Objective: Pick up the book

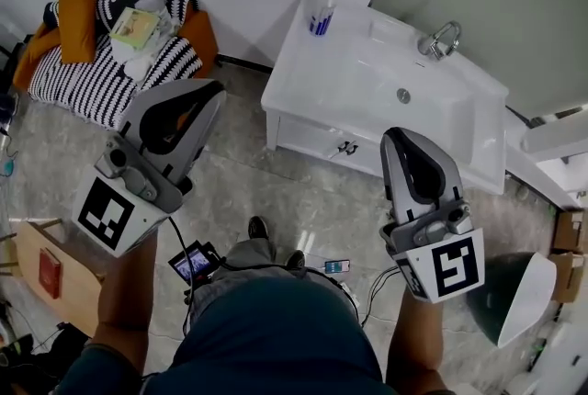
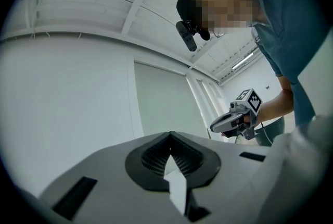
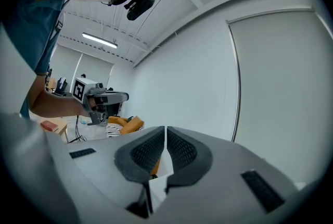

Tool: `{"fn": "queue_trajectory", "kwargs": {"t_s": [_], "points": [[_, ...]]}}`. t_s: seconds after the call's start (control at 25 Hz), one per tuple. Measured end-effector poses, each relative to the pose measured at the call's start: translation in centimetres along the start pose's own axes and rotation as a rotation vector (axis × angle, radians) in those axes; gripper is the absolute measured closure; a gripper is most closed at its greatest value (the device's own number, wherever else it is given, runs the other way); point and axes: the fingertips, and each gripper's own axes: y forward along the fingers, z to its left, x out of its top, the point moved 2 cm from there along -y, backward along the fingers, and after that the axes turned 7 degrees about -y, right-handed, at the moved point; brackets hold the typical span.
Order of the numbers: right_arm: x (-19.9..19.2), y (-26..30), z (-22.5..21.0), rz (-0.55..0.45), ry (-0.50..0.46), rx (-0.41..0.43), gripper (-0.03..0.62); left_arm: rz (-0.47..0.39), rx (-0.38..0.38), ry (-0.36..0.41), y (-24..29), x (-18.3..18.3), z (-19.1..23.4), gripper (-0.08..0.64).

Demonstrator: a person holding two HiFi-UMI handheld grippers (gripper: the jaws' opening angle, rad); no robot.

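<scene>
A yellow-green book (image 1: 135,28) lies on the striped blanket of the sofa (image 1: 101,76) at the far left, next to some white cloth. My left gripper (image 1: 213,90) is held level in the air short of the sofa, jaws shut and empty (image 2: 170,137), facing a white wall. My right gripper (image 1: 395,134) hovers in front of the white vanity, its jaws also shut with nothing between them (image 3: 165,132). Each gripper shows in the other's view: the right gripper (image 2: 237,119) and the left gripper (image 3: 101,100).
A white sink vanity (image 1: 459,122) with a faucet (image 1: 441,39) and a cup of brushes (image 1: 320,16) stands ahead on the right. A low wooden table (image 1: 69,287) with a small red book (image 1: 49,272) is at the left. Cables and a small screen (image 1: 193,265) lie on the tiled floor.
</scene>
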Motion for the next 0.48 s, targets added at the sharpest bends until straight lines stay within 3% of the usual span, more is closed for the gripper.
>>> {"fn": "queue_trajectory", "kwargs": {"t_s": [0.48], "points": [[0.4,8.8,-0.3,-0.004,-0.02,0.045,0.568,-0.002,0.048,-0.007,-0.3,-1.2,7.9,0.557]]}}
